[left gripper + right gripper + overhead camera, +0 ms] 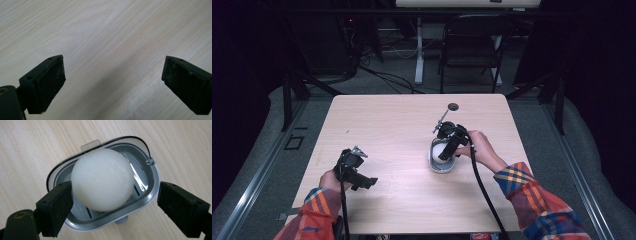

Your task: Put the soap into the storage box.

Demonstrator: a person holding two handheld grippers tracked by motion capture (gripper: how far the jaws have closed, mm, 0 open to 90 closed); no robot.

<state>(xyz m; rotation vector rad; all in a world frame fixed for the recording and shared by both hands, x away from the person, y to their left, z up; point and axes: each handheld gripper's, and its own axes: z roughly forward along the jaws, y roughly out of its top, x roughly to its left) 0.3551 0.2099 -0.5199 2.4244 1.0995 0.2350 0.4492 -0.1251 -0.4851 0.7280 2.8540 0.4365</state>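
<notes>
Right tongs [115, 202]: hovering apart over the white soap [102, 179], which is lying in the grey dish [150, 192].
Left tongs [113, 82]: hanging wide apart above the bare table [105, 30].

The place looked like a recording lab or studio rather than a home. A plain light-wood desk [377, 120] stood alone on grey carpet [542, 130], walled in by black drapes [602, 75] left and right. Dark tripod legs [292, 90] stood at the far corners of the desk on both sides. Beyond the far edge, loose cables [387, 75] trailed over the floor past a black folding chair [472, 45] and the white leg of a second table [419, 50]. Metal floor rails [262, 170] ran along either side.
</notes>
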